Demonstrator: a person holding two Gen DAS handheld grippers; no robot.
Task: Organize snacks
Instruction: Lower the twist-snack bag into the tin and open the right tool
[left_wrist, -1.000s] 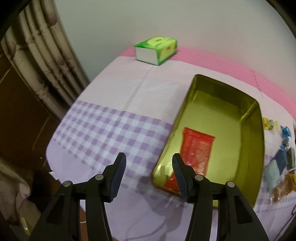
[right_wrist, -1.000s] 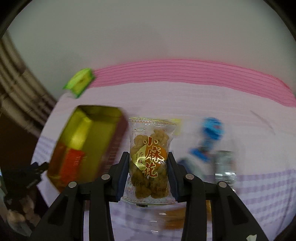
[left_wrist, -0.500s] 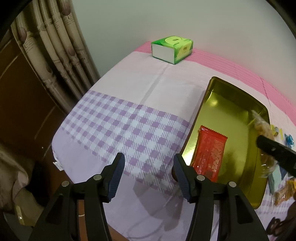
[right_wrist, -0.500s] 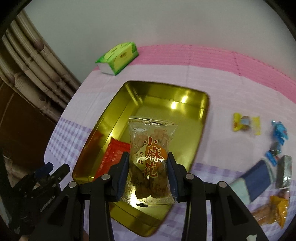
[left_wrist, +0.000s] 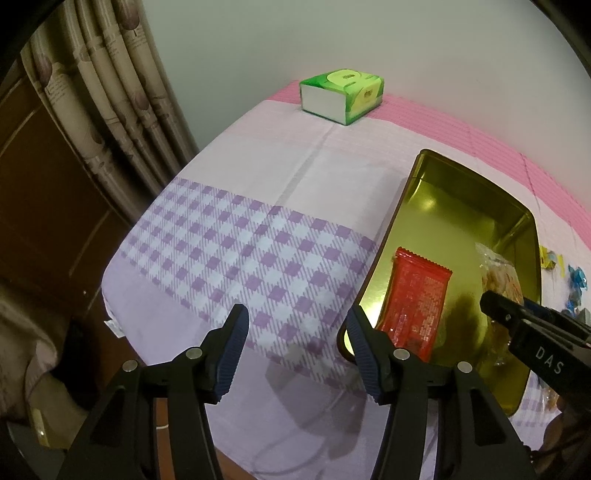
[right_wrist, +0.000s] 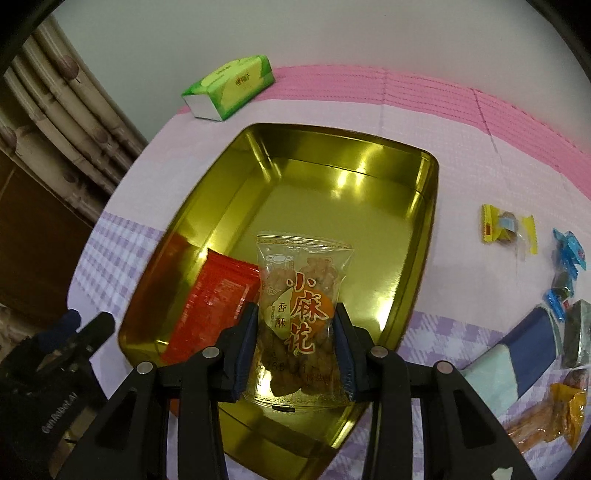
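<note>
A gold tin tray lies on the cloth-covered table. A red snack packet lies flat in its near left part. My right gripper is shut on a clear packet of fried dough twists and holds it over the tray's near end; the packet also shows in the left wrist view. My left gripper is open and empty, above the checked cloth just left of the tray's near corner.
A green tissue box stands at the back of the table. Several loose snacks lie right of the tray: a yellow candy, blue candies, a blue-and-white packet, an orange packet. Curtains hang at the left.
My right gripper has carried the dough twist packet from the snack pile to over the tray's near end and lowered it. My left gripper has drawn back to the left of the tray.
</note>
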